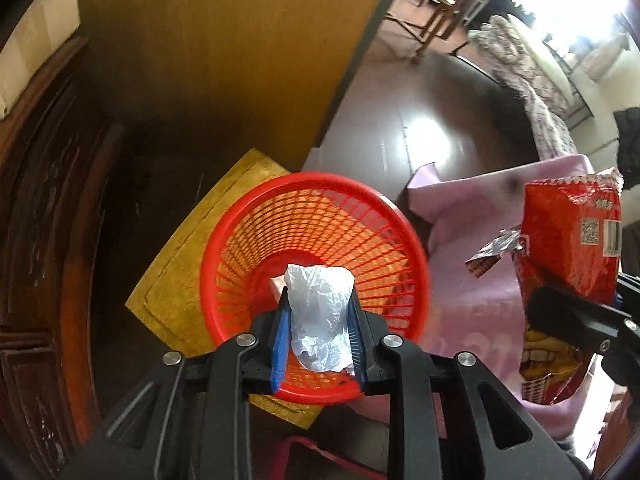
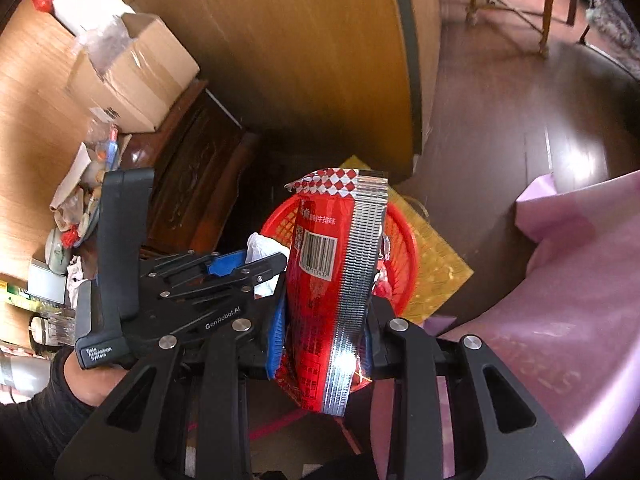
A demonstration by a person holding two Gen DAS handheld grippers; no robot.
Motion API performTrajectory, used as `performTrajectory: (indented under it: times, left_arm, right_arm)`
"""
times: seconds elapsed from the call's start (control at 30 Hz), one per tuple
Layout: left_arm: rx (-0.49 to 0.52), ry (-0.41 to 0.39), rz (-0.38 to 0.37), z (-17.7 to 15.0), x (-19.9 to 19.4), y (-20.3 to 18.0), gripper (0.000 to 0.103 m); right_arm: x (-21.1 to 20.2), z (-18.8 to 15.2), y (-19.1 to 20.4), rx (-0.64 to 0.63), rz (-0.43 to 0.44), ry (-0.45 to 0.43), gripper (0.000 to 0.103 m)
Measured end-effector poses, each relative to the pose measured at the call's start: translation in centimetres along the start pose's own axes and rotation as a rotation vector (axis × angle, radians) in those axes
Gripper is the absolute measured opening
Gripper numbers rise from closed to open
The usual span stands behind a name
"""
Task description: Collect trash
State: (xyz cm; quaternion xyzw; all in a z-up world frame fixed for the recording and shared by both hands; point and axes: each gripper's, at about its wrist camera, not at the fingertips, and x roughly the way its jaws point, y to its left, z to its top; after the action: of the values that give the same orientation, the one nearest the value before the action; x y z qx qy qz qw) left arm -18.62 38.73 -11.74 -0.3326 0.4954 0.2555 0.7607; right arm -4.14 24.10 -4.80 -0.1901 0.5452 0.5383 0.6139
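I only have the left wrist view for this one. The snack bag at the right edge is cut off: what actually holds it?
Observer: The right gripper is shut on the red snack bag, pinching it low down, with the bag's torn top pointing away from the camera.
Operator: Is that bag over the basket yet?
Observer: In the right wrist view the bag lines up in front of the red basket; whether it is directly above the opening I cannot tell.
Operator: Anything on the left I miss?
Observer: A hand in a dark sleeve holds the left gripper, and behind it stands an open cardboard box on a dark wooden cabinet.
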Motion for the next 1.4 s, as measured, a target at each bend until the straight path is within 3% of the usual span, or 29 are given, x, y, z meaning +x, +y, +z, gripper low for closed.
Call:
performTrajectory:
  times: [0.13, 0.17, 0.27, 0.3, 0.67, 0.93, 1.03, 1.13, 1.27, 1.4]
  left_arm:
    - [-0.034, 0.007, 0.029, 0.0, 1.0, 0.9, 0.029]
    - [-0.042, 0.009, 0.036, 0.1, 1.3, 1.1, 0.034]
    - [-0.063, 0.006, 0.054, 0.3, 1.6, 1.7, 0.053]
    - [-0.069, 0.001, 0.063, 0.3, 1.6, 1.9, 0.058]
    - [-0.055, -0.021, 0.061, 0.2, -0.1, 0.8, 0.066]
    - [0.053, -0.053, 0.018, -0.4, -3.4, -4.9, 0.070]
    - [0.094, -0.072, 0.000, -0.6, -5.0, -7.5, 0.077]
    - [0.162, -0.101, -0.024, -1.3, -6.7, -11.0, 0.082]
    - [0.245, -0.118, -0.053, -2.3, -8.1, -15.7, 0.084]
    - [0.309, -0.129, -0.085, -3.5, -8.8, -20.1, 0.086]
  right_arm:
    - [2.3, 0.5, -0.4, 0.035, 0.025, 0.037, 0.036]
    - [2.4, 0.6, -0.7, 0.045, 0.027, 0.034, 0.040]
    - [2.8, 1.1, -1.0, 0.085, 0.057, 0.019, 0.069]
    - [3.0, 1.3, -1.1, 0.090, 0.059, 0.015, 0.069]
    - [-0.8, -0.2, -1.7, 0.093, 0.022, -0.053, 0.069]
    - [-6.8, -3.3, -3.0, 0.090, -0.069, -0.136, 0.070]
    - [-10.0, -5.3, -4.1, 0.100, -0.126, -0.197, 0.079]
    - [-13.6, -8.1, -5.7, 0.115, -0.183, -0.275, 0.087]
    - [-18.2, -13.0, -8.7, 0.167, -0.257, -0.368, 0.089]
    - [-21.7, -17.6, -10.8, 0.178, -0.403, -0.457, 0.096]
